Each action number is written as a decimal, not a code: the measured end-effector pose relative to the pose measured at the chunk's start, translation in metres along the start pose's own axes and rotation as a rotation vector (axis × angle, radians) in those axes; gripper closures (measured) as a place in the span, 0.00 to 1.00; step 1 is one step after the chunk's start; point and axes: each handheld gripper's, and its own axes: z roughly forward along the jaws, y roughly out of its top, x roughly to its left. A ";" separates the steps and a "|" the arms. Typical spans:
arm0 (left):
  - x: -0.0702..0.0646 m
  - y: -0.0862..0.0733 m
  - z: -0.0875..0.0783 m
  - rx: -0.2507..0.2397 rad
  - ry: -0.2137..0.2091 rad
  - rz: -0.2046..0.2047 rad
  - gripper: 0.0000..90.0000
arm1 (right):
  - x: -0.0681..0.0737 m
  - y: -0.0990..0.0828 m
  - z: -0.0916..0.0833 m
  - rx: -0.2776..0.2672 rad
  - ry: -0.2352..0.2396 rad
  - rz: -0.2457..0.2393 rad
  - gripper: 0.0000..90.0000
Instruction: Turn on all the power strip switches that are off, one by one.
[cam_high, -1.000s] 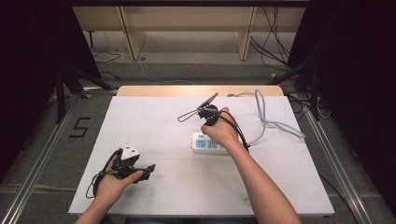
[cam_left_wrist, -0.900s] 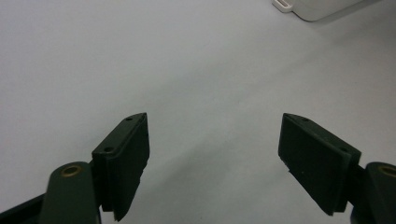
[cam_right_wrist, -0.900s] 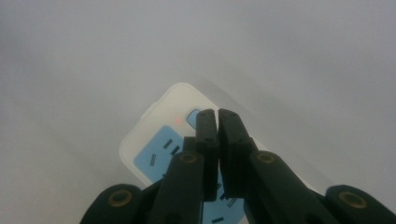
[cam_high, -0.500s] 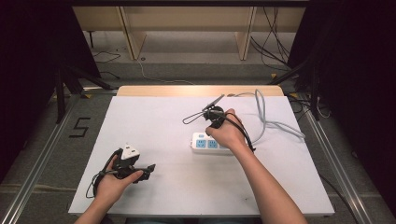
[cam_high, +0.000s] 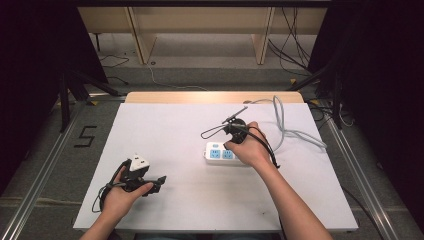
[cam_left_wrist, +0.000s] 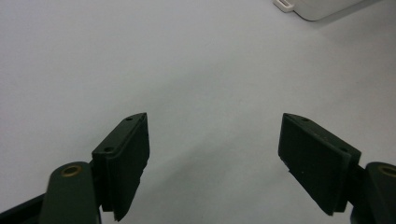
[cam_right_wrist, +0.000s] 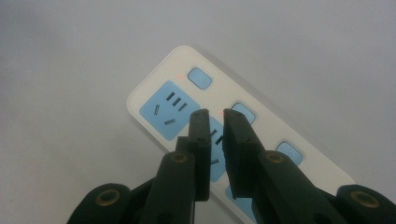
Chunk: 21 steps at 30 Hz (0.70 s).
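A white power strip (cam_high: 219, 154) with blue sockets and blue switches lies on the white table (cam_high: 175, 135). In the right gripper view the power strip (cam_right_wrist: 163, 100) lies just beyond the jaws, with small red lights beside two switches. My right gripper (cam_high: 228, 145) hangs over its left part, pointing down. The right gripper (cam_right_wrist: 212, 114) has just been opening; a narrow gap parts its jaws and nothing is between them. My left gripper (cam_high: 159, 182) rests near the table's front left. The left gripper (cam_left_wrist: 215, 140) stands wide open over bare table.
A grey cable (cam_high: 290, 131) loops from the strip's right end to the table's far right corner. A corner of the power strip (cam_left_wrist: 322, 5) shows at the top of the left gripper view. Wooden furniture legs and floor cables lie beyond the table.
My right hand has shifted a little to the right and nearer over the strip. The left hand has kept still.
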 end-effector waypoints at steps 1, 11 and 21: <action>0.000 0.000 0.000 0.000 0.000 0.000 0.27 | 0.000 -0.002 -0.001 -0.003 0.003 0.005 0.90; 0.000 0.000 0.000 0.005 0.002 0.005 0.27 | -0.005 -0.033 -0.011 -0.041 0.016 0.025 0.83; 0.000 0.000 0.000 0.008 0.003 0.001 0.27 | -0.015 -0.066 -0.018 -0.103 0.030 0.064 0.74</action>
